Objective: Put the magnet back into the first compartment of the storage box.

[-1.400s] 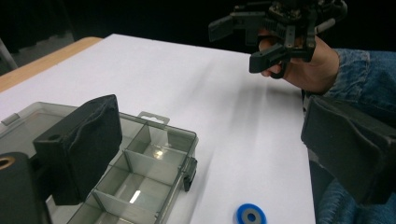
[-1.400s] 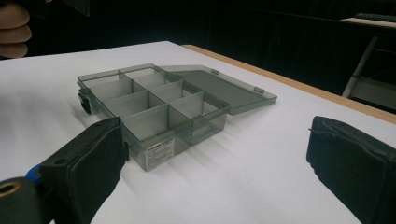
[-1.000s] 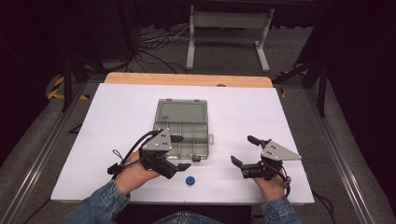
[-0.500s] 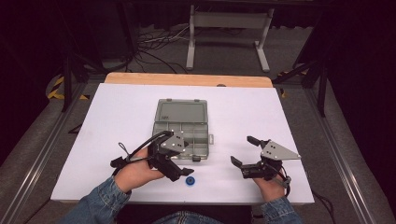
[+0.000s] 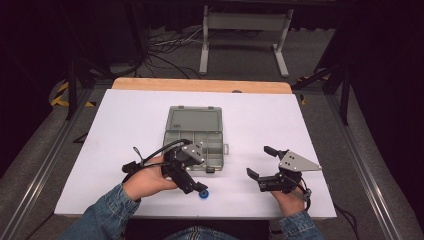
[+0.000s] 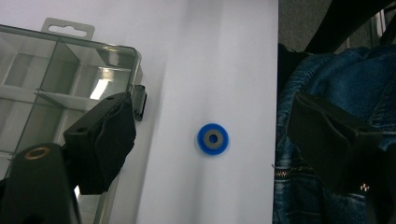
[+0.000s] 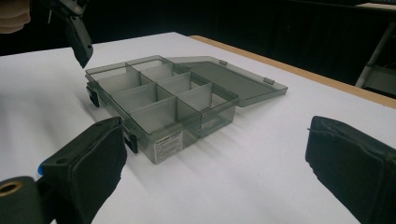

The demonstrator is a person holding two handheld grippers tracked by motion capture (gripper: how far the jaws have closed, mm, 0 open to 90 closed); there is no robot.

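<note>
A small blue ring with a grey centre (image 5: 203,194) (image 6: 213,139) lies flat on the white table near the front edge. My left gripper (image 5: 205,179) (image 6: 215,100) hangs over it, open, with the ring between and below its two jaws and nothing held. A grey clear compartment box (image 5: 196,144) (image 6: 56,79) (image 7: 163,100) stands just behind, its lid (image 5: 194,120) (image 7: 233,81) laid open and flat; the compartments look empty. My right gripper (image 5: 260,162) (image 7: 215,126) rests open at the front right, pointed at the box from a distance.
The white table top (image 5: 125,125) ends in a wooden strip (image 5: 200,85) at the far side. A denim sleeve (image 6: 336,84) lies past the table's front edge. Cables and a metal stand (image 5: 245,30) are on the floor beyond.
My left gripper has swung right and toward the front edge, from beside the box to over the blue ring. The right gripper has stayed put.
</note>
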